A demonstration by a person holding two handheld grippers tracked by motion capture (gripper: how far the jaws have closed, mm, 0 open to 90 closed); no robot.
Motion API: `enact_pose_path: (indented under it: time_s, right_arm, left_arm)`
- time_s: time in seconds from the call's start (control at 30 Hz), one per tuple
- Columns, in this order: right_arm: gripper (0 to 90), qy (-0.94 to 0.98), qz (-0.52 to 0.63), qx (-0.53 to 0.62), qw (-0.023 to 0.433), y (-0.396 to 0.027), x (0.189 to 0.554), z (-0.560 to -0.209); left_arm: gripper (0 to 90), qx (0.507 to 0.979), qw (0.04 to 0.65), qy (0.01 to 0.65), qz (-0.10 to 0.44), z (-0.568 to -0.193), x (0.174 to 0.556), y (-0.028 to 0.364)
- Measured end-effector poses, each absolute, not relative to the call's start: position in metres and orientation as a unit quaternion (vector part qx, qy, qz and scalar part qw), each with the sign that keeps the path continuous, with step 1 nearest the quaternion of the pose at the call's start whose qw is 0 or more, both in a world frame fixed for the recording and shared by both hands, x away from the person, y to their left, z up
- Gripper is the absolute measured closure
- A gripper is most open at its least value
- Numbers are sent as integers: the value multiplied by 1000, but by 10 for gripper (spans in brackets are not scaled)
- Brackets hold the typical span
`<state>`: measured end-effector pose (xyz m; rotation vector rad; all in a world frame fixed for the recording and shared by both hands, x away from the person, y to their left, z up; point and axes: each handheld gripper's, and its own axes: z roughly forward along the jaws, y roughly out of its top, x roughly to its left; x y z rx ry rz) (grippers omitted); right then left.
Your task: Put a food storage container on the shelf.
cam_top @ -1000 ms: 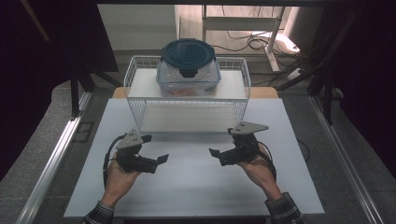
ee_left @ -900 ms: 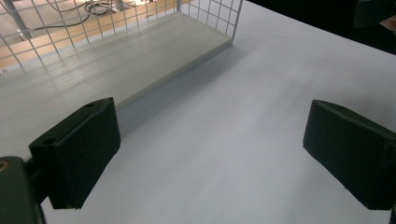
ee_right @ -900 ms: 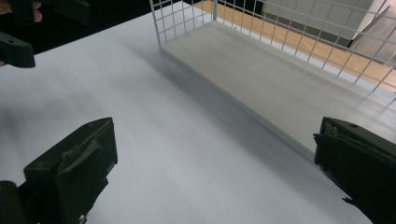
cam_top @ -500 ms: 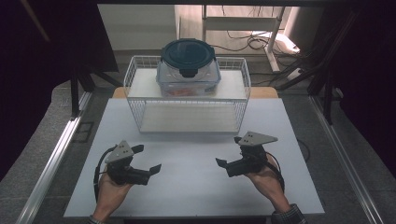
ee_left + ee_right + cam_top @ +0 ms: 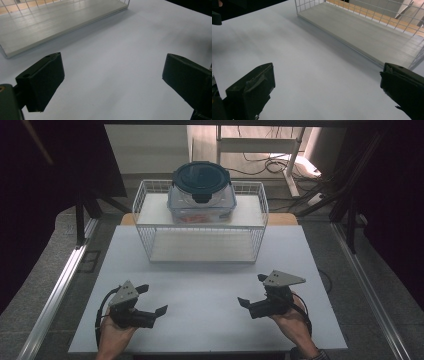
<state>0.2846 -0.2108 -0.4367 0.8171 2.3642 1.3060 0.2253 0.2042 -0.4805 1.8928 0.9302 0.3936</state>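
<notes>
We see the left claw (image 5: 152, 300) low over the near left part of the white desk (image 5: 210, 285), jaws spread wide with nothing between them, released and aimed toward the middle of the desk. In the left gripper view the same claw (image 5: 112, 80) frames only bare desk surface (image 5: 120, 57) between its two black jaws. The right claw (image 5: 251, 291) sits over the near right part of the desk, likewise wide open and empty, pointing inward toward the left one. In the right gripper view, its claw (image 5: 327, 87) also shows plain desk (image 5: 294, 57) in the gap. Each is held by a hand: the left hand (image 5: 112, 337) and the right hand (image 5: 292, 322) come in from the near edge.

Farther off, at the far middle of the desk, stands a white wire rack (image 5: 200, 227) with a pale lower board (image 5: 50, 25) that also appears in the right gripper view (image 5: 362, 32). On its upper shelf rests a clear food container (image 5: 201, 200) closed by a dark clip-on lid (image 5: 201, 175); something orange shows at its bottom, which we cannot identify. The container is well apart from both claws, beyond and between them.
</notes>
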Motion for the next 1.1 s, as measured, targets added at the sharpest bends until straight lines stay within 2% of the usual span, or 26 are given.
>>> enact_pose_path:
  time_s: [0.6,1.1]
  right_arm:
    - [0,828,431,309,181,-237,268,-465]
    - [0,845,389,321,174,-241,268,-495]
  left_arm:
    - [28,788,438,395,175,-503,212,214]
    - [25,823,387,393,136,-528,215,204]
